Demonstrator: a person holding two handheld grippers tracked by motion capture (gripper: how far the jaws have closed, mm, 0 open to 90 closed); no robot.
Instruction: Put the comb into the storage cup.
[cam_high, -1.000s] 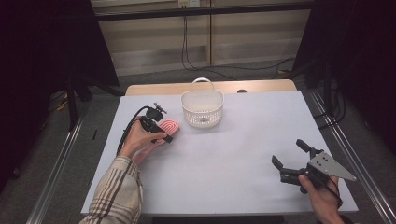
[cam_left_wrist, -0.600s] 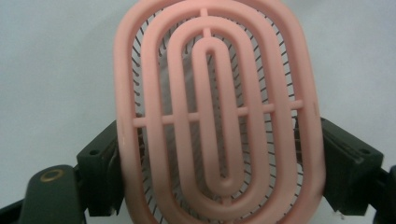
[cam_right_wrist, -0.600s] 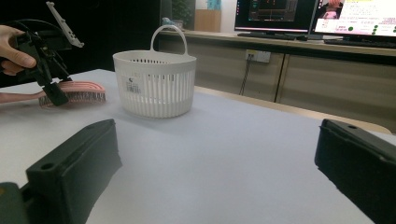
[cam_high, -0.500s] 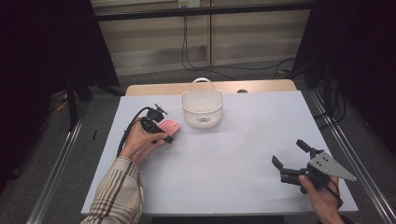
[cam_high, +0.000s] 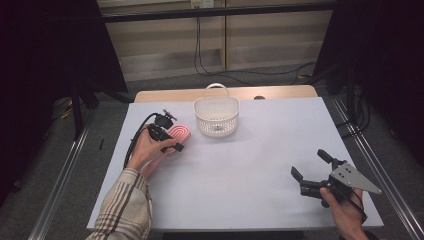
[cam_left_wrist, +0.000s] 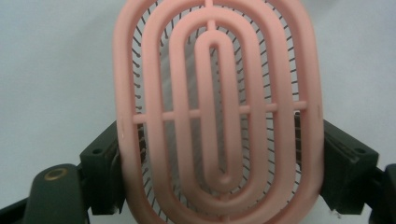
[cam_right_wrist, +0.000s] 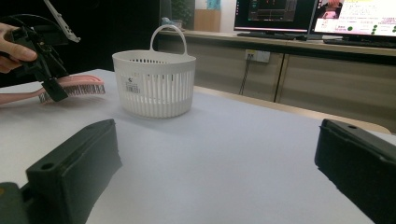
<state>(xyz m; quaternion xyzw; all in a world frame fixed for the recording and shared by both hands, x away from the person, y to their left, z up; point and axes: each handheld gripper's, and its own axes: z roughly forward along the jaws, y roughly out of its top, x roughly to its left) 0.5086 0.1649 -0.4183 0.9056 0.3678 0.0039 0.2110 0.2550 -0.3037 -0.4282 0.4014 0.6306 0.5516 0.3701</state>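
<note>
A pink oval hairbrush lies on the white table at the left, its handle running back under the person's left hand. My left gripper has just been closing, and its jaws now press both sides of the brush head. In the right gripper view the same brush rests flat with that gripper over it. My right gripper hovers at the table's front right, its jaws wide apart with nothing between them.
A white slatted basket with a handle stands at the back centre, just right of the brush, and looks empty. Metal rails run along both sides of the table. Monitors and a bench sit far behind.
Neither hand has moved visibly. The brush lies where it was.
</note>
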